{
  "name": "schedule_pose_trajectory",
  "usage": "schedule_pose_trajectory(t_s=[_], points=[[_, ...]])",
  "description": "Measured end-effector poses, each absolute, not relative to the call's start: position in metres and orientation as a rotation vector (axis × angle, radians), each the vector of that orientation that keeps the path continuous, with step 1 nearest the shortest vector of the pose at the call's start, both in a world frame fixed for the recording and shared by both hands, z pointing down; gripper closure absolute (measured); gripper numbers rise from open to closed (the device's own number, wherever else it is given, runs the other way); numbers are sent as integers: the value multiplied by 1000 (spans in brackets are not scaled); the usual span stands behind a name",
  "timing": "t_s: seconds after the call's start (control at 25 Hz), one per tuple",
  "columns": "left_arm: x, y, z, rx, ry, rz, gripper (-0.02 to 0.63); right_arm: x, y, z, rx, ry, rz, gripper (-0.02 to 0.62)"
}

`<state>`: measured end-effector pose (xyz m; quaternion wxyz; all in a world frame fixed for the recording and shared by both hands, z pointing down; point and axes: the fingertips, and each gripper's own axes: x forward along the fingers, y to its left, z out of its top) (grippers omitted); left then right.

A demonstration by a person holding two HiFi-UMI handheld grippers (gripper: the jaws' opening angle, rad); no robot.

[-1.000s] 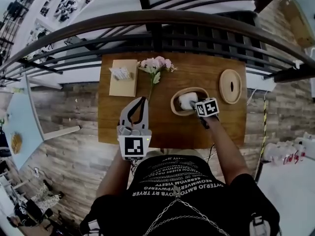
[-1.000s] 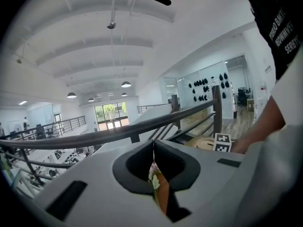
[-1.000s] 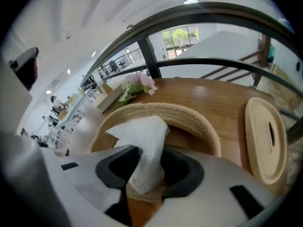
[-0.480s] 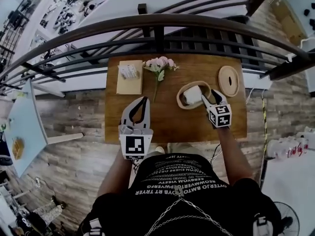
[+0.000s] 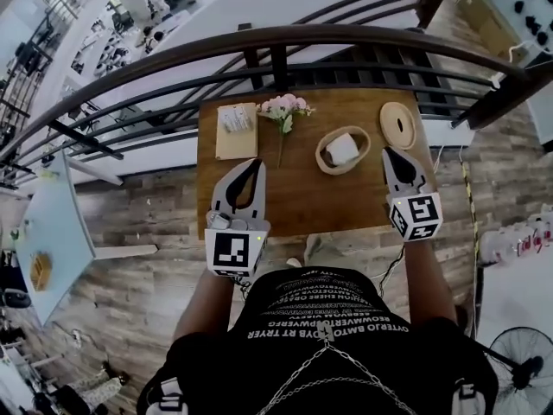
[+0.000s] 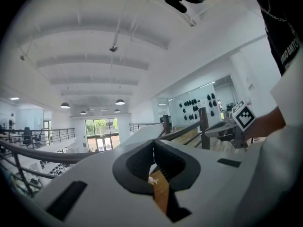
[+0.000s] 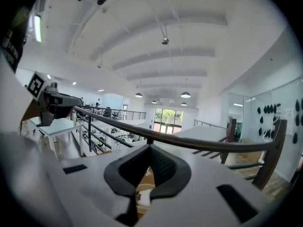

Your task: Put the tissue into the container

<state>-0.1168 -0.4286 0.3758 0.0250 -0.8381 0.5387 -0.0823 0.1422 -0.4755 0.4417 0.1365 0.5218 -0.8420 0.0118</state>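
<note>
The white tissue (image 5: 342, 148) lies inside the oval wooden container (image 5: 325, 160) on the wooden table (image 5: 346, 206). My right gripper (image 5: 390, 152) hovers to the right of the container, apart from it, jaws shut with nothing between them. In the right gripper view its jaws (image 7: 150, 148) meet, and a white patch shows below them. My left gripper (image 5: 252, 162) hangs over the table's left half, near the flower stem, also shut and empty. In the left gripper view its tips (image 6: 153, 145) touch above a strip of table.
A round wooden lid (image 5: 397, 125) lies at the table's back right. Pink flowers (image 5: 283, 105) and a flat wooden box (image 5: 236, 135) with a tissue on top sit at the back left. A dark railing (image 5: 276, 37) runs just behind the table.
My right gripper drew back from over the container to its right, opening and then shutting, leaving the tissue inside. The left gripper has stayed over the table's left half.
</note>
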Motion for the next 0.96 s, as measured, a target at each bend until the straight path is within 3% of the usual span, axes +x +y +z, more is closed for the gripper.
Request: schedule_pose_trajectory(t_s=[0.2, 0.52, 0.96], points=[[-120, -401, 367, -2588, 1642, -254, 577, 132, -429, 396, 1541, -2525, 8, 580], [-98, -387, 372, -2658, 1544, -254, 577, 135, -396, 392, 1545, -2529, 52, 581], [-29, -444, 377, -2715, 1465, -251, 577, 176, -434, 398, 1509, -2498, 89, 580]])
